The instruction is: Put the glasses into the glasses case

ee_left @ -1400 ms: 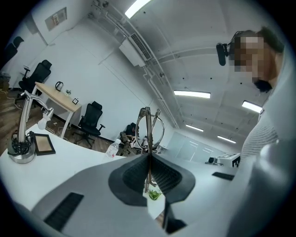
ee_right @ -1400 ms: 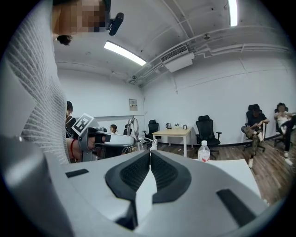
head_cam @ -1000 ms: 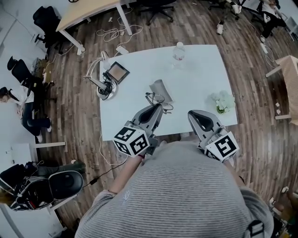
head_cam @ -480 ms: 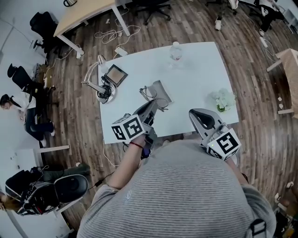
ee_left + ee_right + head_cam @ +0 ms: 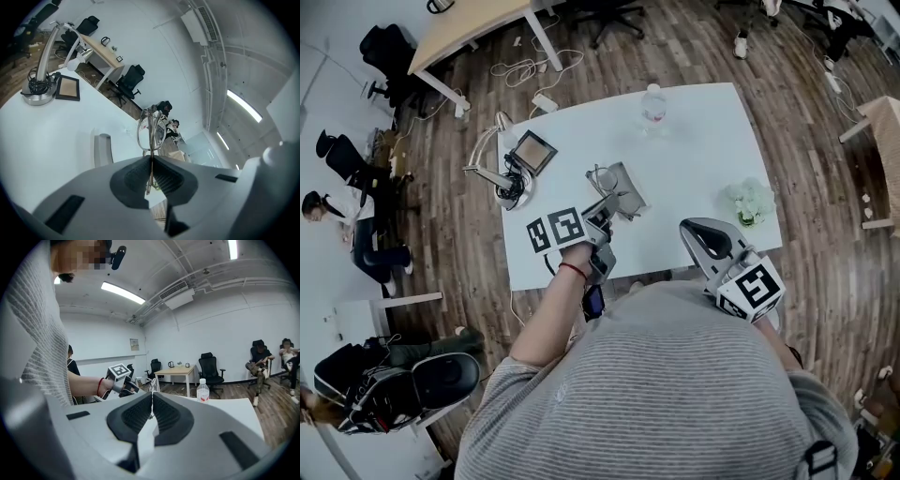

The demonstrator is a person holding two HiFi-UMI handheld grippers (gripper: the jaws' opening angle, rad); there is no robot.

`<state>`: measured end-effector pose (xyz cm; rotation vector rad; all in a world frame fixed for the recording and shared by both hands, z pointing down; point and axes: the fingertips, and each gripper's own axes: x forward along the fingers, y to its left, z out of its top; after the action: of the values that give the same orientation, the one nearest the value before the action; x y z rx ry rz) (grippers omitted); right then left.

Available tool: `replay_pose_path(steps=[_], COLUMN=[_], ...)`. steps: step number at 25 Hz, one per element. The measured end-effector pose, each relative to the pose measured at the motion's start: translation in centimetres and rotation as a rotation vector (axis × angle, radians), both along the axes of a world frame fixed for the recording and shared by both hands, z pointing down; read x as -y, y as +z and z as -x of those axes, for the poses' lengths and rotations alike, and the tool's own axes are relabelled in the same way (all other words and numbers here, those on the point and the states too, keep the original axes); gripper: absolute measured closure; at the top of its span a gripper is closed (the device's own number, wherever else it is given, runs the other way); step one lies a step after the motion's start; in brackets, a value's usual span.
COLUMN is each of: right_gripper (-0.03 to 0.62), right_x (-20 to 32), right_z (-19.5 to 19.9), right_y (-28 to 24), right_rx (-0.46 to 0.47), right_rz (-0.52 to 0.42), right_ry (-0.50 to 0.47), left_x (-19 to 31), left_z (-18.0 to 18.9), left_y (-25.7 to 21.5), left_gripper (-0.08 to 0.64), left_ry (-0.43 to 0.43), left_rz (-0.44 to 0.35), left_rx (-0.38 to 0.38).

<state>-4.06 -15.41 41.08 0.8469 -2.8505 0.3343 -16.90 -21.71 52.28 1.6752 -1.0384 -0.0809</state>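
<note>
Thin wire-framed glasses (image 5: 151,127) hang folded between the pads of my left gripper (image 5: 151,158), which is shut on one of their temples. In the head view the left gripper (image 5: 603,202) holds the glasses (image 5: 601,178) just over the near left end of the open grey glasses case (image 5: 626,186). That case (image 5: 102,149) lies on the white table (image 5: 694,141), left of the jaws in the left gripper view. My right gripper (image 5: 695,229) hovers at the table's near right edge, shut with nothing in it (image 5: 152,397). It looks toward the left gripper (image 5: 121,380).
A desk lamp (image 5: 492,164) and a small framed panel (image 5: 534,148) stand at the table's left end. A water bottle (image 5: 653,105) stands at the far edge and a small white-flowered plant (image 5: 748,204) on the right. Office chairs, desks and seated people surround the table.
My left gripper has moved away from my body toward the case and rolled, so its marker cube now faces up. The glasses came along with it. The right gripper has stayed put.
</note>
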Motion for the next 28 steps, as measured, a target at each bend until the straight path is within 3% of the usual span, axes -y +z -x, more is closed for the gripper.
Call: replay_pose_path(steps=[17, 28], right_gripper=[0.578, 0.578], right_x=[0.6, 1.6], right_z=[-0.9, -1.6], right_y=[0.7, 0.4], right_rx=[0.002, 0.009], right_rz=[0.017, 0.024], right_ry=[0.013, 0.026], left_x=[1.6, 3.1], left_z=[-0.7, 0.6], left_y=[5.1, 9.4], left_gripper=[0.534, 0.534], left_ry=[0.029, 0.051], left_rz=[0.162, 0.323], left_rx=[-0.006, 0.036])
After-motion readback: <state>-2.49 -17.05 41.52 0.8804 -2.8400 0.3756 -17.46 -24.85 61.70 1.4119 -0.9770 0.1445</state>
